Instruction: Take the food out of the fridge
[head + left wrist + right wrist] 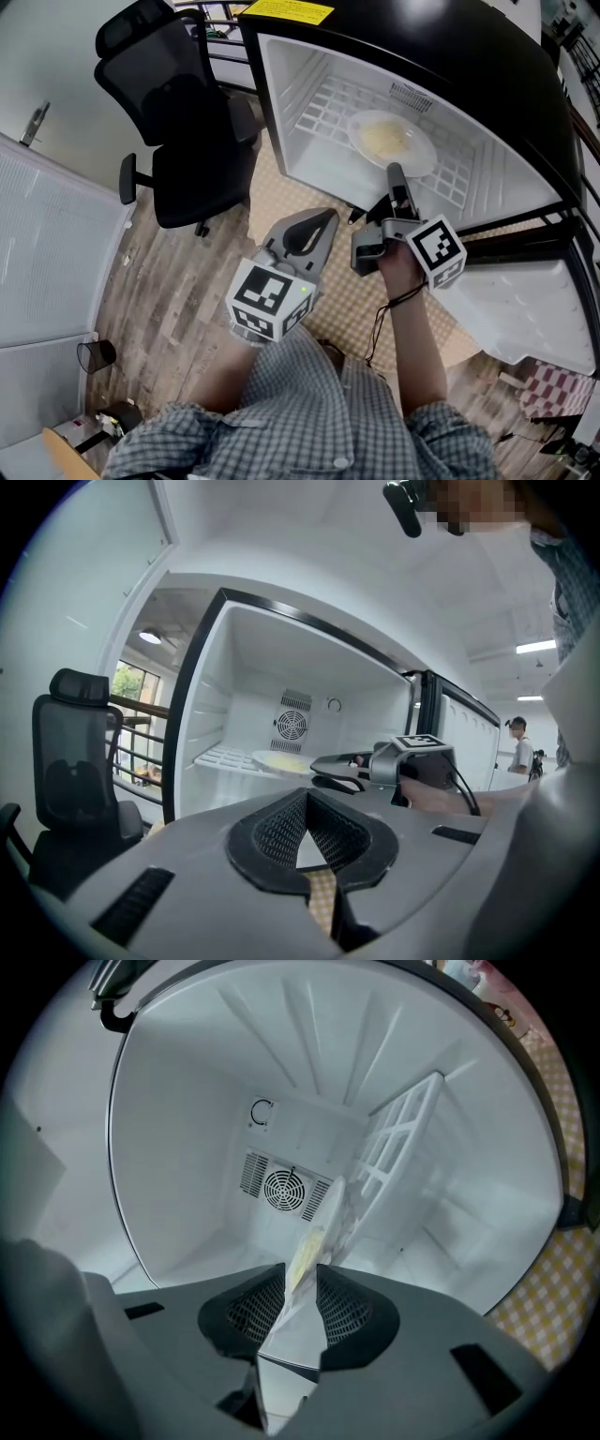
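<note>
Near us: left gripper (314, 230) sits outside the fridge (291, 141), jaws together, empty. Further in, our right gripper (396, 174) is rolled sideways, jaws clamped on the plate (424, 156) at its near rim. Plate lies flat on the wire shelf (328, 103), food (384, 139) facing up; it's round, so no long axis.

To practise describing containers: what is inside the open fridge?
A white wire shelf holding one plate of pale yellow food, and a round fan grille at the back. The plate hides the shelf beneath it, and the right gripper covers its near rim.
</note>
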Demonstrator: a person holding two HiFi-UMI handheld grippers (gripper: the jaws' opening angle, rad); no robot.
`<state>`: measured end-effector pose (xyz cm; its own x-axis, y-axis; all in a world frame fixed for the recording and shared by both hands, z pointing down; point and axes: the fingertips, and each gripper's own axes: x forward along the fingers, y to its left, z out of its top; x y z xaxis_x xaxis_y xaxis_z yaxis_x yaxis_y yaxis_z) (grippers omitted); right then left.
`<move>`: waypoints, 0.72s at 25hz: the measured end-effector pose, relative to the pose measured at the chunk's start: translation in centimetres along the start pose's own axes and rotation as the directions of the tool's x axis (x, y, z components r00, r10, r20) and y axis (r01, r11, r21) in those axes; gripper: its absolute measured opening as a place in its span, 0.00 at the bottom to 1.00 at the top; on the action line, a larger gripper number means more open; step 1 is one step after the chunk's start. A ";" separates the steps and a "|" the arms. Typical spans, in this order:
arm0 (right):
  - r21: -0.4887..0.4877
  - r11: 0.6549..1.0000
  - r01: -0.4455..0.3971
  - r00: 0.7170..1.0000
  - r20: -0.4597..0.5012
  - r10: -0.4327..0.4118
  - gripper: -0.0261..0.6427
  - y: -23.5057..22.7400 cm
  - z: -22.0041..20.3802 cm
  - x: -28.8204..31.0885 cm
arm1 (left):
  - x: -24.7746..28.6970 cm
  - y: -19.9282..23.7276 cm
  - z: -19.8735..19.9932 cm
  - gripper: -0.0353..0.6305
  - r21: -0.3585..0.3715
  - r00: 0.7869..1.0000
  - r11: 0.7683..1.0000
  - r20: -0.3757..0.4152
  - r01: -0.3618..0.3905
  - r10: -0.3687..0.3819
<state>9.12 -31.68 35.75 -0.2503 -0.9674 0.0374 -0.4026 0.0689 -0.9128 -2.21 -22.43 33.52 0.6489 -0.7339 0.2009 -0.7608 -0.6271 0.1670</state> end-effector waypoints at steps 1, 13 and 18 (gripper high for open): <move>0.003 1.000 0.006 1.000 0.003 -0.006 0.14 -0.1 0.1 0.1 | 0.1 0.1 0.0 0.06 -0.015 1.000 1.000 0.006 -0.001 0.002; 0.007 1.000 0.000 0.999 -0.037 0.000 0.13 -0.5 0.0 0.0 | 5.3 1.1 -0.1 0.06 -0.403 0.994 0.909 0.034 0.106 -0.101; 0.005 1.000 -0.010 0.998 -0.056 0.010 0.13 -0.3 -0.3 -0.3 | 8.0 1.8 -0.5 0.07 -0.552 0.993 0.825 0.036 0.116 -0.116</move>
<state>9.08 -31.33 36.07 -0.3036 -0.9514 0.0510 -0.3953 0.0770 -0.9153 1.56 -29.29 35.91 0.7322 -0.6654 0.1457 -0.5547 -0.4584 0.6944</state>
